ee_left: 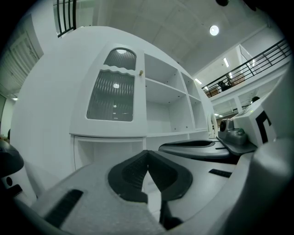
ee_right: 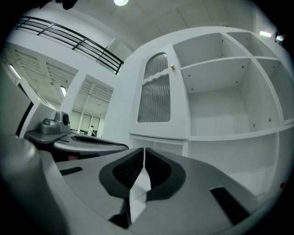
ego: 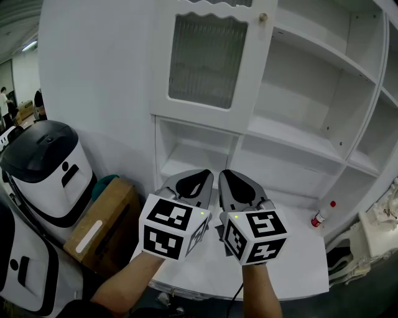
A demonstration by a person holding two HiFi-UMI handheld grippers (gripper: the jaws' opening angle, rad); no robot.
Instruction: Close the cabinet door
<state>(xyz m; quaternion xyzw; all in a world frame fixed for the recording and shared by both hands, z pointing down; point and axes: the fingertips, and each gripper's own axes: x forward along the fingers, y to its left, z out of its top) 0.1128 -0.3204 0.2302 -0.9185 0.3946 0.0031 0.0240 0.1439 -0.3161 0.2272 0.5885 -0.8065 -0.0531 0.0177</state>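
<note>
The white cabinet door with a ribbed glass pane and a small brass knob stands up ahead, about flush with the cabinet front. It also shows in the left gripper view as the door and in the right gripper view as the door. My left gripper and right gripper hover side by side over the white counter, well short of the door and below it. The left gripper is shut with nothing between its pads. The right gripper is shut and empty too.
Open white shelves fill the cabinet to the right of the door. A small red-capped bottle stands on the counter at the right. To the left are a white-and-black machine and a cardboard box.
</note>
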